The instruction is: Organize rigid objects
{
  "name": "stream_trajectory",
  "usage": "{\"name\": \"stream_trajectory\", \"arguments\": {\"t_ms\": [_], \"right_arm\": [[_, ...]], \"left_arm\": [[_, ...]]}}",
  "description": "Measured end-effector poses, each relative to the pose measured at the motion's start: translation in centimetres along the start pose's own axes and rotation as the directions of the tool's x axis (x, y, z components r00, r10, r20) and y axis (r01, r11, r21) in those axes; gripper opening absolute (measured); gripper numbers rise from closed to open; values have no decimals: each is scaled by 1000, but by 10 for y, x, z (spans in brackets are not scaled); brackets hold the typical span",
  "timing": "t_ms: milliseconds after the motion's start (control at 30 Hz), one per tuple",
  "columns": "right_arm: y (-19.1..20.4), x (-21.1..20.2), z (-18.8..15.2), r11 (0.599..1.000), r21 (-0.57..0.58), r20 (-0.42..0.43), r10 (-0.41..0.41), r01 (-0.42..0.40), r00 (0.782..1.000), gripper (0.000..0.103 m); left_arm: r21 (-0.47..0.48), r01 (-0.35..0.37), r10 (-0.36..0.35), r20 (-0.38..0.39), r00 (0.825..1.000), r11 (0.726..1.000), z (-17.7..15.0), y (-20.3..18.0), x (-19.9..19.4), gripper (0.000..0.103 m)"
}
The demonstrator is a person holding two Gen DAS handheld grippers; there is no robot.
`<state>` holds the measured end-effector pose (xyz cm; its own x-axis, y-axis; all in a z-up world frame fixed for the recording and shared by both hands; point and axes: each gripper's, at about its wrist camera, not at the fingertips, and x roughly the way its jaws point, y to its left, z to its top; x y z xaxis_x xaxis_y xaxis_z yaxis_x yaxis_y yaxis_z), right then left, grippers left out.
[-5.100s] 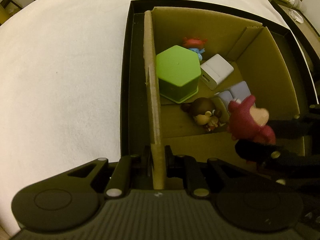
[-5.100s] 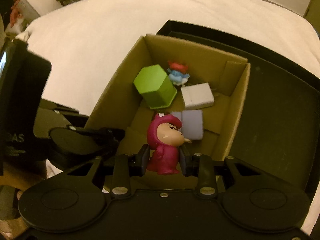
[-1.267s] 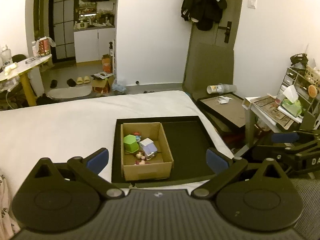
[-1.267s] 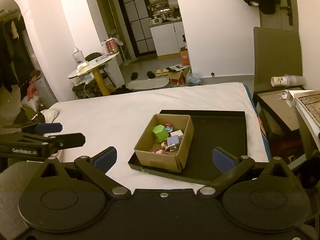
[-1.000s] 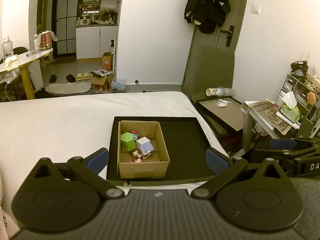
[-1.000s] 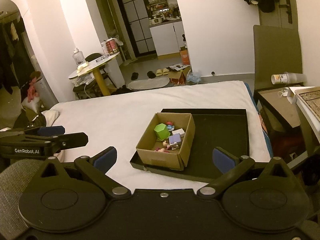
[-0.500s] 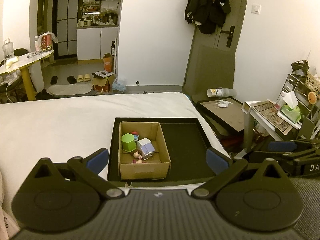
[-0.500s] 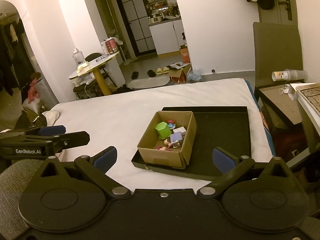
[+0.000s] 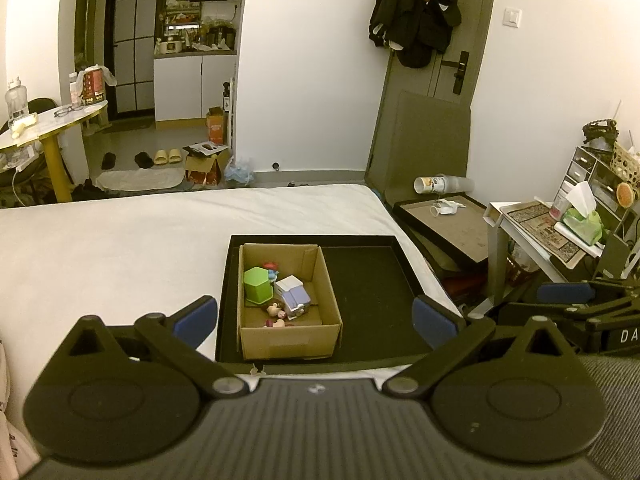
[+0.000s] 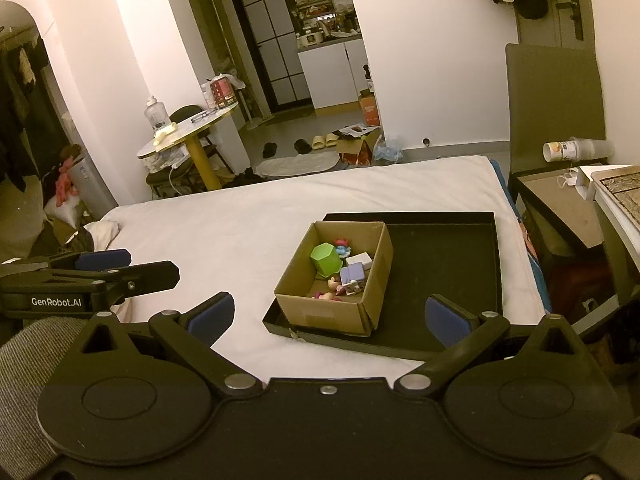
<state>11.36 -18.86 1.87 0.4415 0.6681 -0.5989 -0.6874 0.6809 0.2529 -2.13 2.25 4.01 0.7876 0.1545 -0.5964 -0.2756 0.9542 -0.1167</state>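
Observation:
A cardboard box (image 9: 288, 338) stands in the left part of a black tray (image 9: 372, 280) on a white bed. It holds a green hexagonal block (image 9: 258, 284), a white block (image 9: 289, 283), a purple block (image 9: 298, 300), a red-and-blue figure (image 9: 271, 269) and small figures (image 9: 276, 314). The box shows in the right wrist view (image 10: 328, 312) too, with the green block (image 10: 326, 262). My left gripper (image 9: 314, 318) is open and empty, held well back from the box. My right gripper (image 10: 328, 316) is open and empty, also well back.
The white bed (image 9: 120, 248) stretches left of the tray. A dark side table (image 9: 452, 228) and a cluttered desk (image 9: 560, 232) stand to the right. The other gripper shows at the right edge (image 9: 580, 300) and at the left edge (image 10: 88, 276).
Five seconds ago the left gripper was shut on the box wall and the right held a pink figure over the box. Both are now open and pulled far back; in the last second little has moved.

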Motion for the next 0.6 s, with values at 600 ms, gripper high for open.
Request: {"name": "stream_trajectory", "arguments": {"t_ms": [600], "right_arm": [[1,0,0,1000,-1,0,-1,1,1000,103]], "left_arm": [[-3,8,-8,-6,1000,1000,1,2,1,103]]}}
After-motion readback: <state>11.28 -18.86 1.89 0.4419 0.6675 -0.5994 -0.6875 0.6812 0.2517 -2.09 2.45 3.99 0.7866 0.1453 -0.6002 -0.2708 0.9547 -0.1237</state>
